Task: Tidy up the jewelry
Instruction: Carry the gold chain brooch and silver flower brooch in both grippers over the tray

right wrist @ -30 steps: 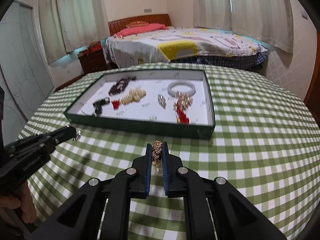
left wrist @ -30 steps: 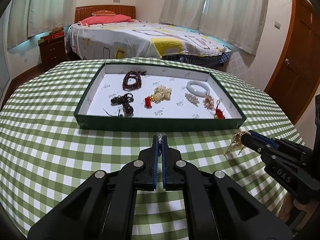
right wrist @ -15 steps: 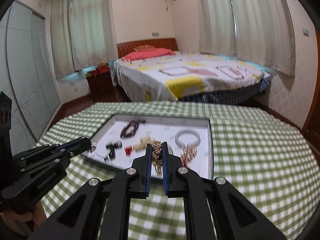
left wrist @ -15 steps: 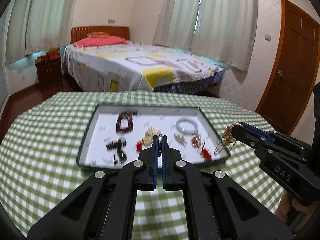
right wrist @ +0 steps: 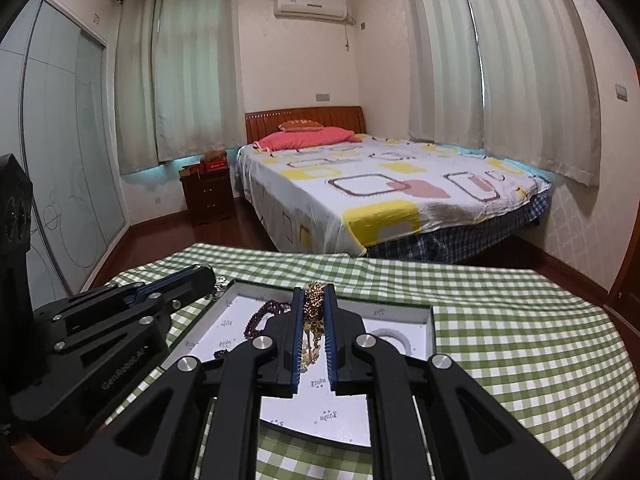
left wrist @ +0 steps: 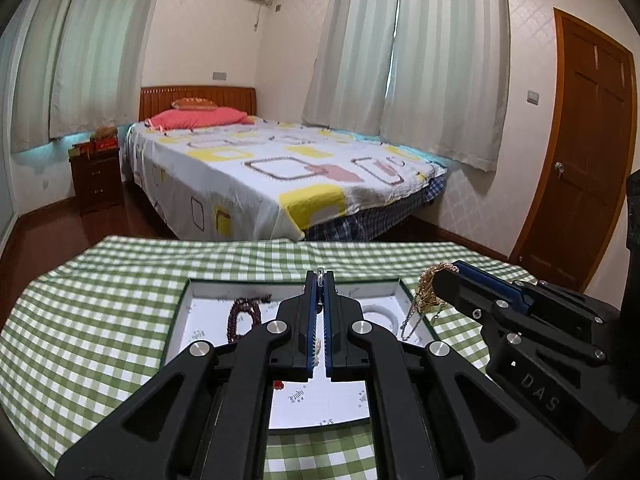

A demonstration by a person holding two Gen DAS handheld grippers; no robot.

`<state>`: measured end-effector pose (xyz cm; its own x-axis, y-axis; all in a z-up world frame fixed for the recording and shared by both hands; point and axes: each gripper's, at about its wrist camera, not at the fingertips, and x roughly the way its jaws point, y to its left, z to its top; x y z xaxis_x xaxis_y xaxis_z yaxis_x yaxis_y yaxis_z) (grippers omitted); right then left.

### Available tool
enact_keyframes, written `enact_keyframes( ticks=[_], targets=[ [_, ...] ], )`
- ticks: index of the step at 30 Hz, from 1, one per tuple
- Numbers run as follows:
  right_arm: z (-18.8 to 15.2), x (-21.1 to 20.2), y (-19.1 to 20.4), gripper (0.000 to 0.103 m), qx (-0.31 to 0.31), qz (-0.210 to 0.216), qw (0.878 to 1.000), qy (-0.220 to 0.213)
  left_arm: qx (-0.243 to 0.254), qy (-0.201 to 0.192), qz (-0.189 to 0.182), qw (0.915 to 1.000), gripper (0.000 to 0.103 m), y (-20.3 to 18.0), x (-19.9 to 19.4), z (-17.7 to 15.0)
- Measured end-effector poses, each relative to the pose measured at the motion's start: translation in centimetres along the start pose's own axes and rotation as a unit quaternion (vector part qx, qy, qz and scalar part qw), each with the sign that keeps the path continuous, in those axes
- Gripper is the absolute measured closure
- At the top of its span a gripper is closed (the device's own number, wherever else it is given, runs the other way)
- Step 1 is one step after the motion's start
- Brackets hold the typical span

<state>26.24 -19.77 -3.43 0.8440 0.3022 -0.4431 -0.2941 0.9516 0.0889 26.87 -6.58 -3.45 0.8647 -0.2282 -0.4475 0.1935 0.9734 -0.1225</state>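
A green-walled tray with a white floor [left wrist: 188, 292] lies on the checked tablecloth and holds a dark red bead bracelet [left wrist: 242, 318] and a white bangle [left wrist: 380, 314]. My left gripper [left wrist: 319, 276] is shut on a small silver piece of jewelry, held above the tray. My right gripper [right wrist: 315, 290] is shut on a gold chain necklace [right wrist: 314, 312] that hangs between its fingers over the tray [right wrist: 430, 320]. The right gripper also shows in the left wrist view [left wrist: 444, 276], with the gold chain [left wrist: 424, 292] dangling over the tray's right edge. The left gripper shows in the right wrist view [right wrist: 208, 276].
The round table has a green and white checked cloth [left wrist: 100, 300]. Beyond it stand a bed [left wrist: 260, 168], a nightstand [left wrist: 96, 176] and a wooden door [left wrist: 588, 168] at the right. More jewelry in the tray is hidden behind the grippers.
Both grippers have risen and moved forward over the tray, each keeping its hold. The views have tilted up, so the tray now sits low and mostly behind the fingers.
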Motion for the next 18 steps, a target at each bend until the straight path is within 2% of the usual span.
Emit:
enact_keyframes(
  ticks=[11,18],
  targets=[
    [-4.7,5.6,-0.9,0.093,0.011,0.002,0.997,0.081,-0.004,0.089,0.023,0.9957,0.1,1.6,6.7,-5.9],
    [-6.8,8.0,-1.4,0.093,0.014,0.001,0.992,0.124,-0.001,0.13,0.029,0.9911,0.1,2.1,9.1,-7.8]
  ],
)
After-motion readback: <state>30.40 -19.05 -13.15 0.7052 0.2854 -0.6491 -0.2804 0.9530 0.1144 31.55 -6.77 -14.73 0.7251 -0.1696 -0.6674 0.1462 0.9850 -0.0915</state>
